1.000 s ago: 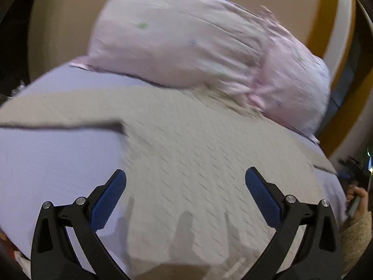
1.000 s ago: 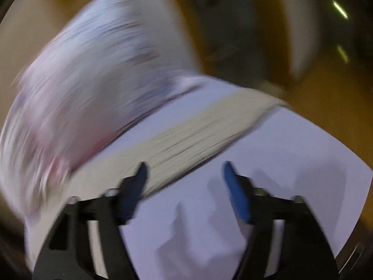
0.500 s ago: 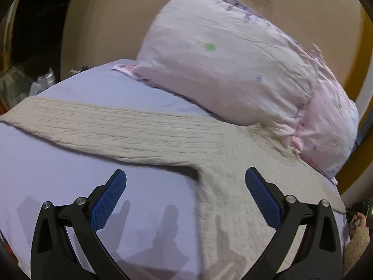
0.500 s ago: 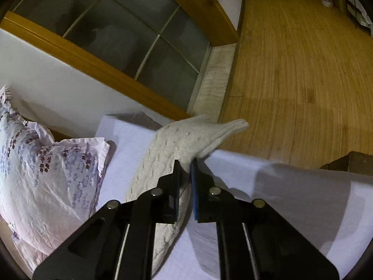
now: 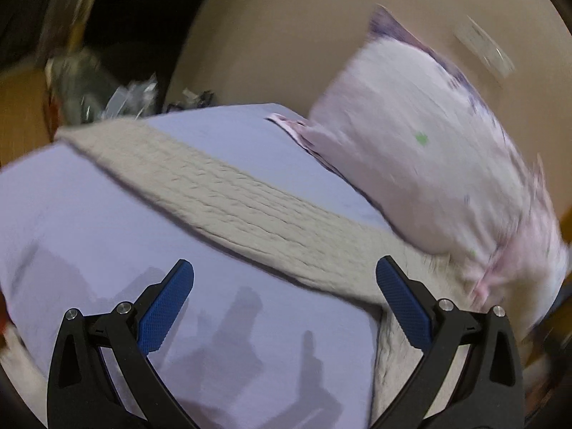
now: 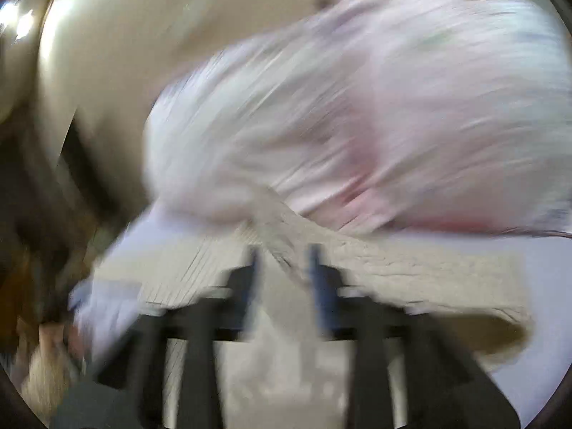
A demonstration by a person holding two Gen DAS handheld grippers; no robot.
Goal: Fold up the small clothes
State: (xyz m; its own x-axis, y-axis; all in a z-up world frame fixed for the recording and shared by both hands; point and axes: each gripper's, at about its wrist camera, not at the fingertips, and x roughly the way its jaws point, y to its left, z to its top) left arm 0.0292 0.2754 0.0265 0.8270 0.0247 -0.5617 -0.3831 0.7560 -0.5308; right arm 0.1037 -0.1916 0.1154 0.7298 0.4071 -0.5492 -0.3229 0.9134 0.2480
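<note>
A cream cable-knit sweater (image 5: 228, 196) lies on the lilac bed sheet (image 5: 89, 214), one sleeve stretched out toward the far left edge of the bed. My left gripper (image 5: 284, 282) is open and empty, hovering over the sheet just in front of that sleeve. In the blurred right wrist view my right gripper (image 6: 282, 268) has its blue pads a small gap apart with cream sweater fabric (image 6: 393, 268) bunched between and around them; the blur hides whether it pinches the knit.
A large pink-and-white floral pillow (image 5: 429, 136) leans against the beige headboard (image 5: 286, 35) behind the sweater; it also fills the right wrist view (image 6: 357, 107). Clutter (image 5: 107, 85) sits beyond the bed's far left corner.
My left gripper swung left along the sleeve toward the bed corner. My right gripper, shut on the sleeve tip half a second ago, swung with the fabric back toward the pillow.
</note>
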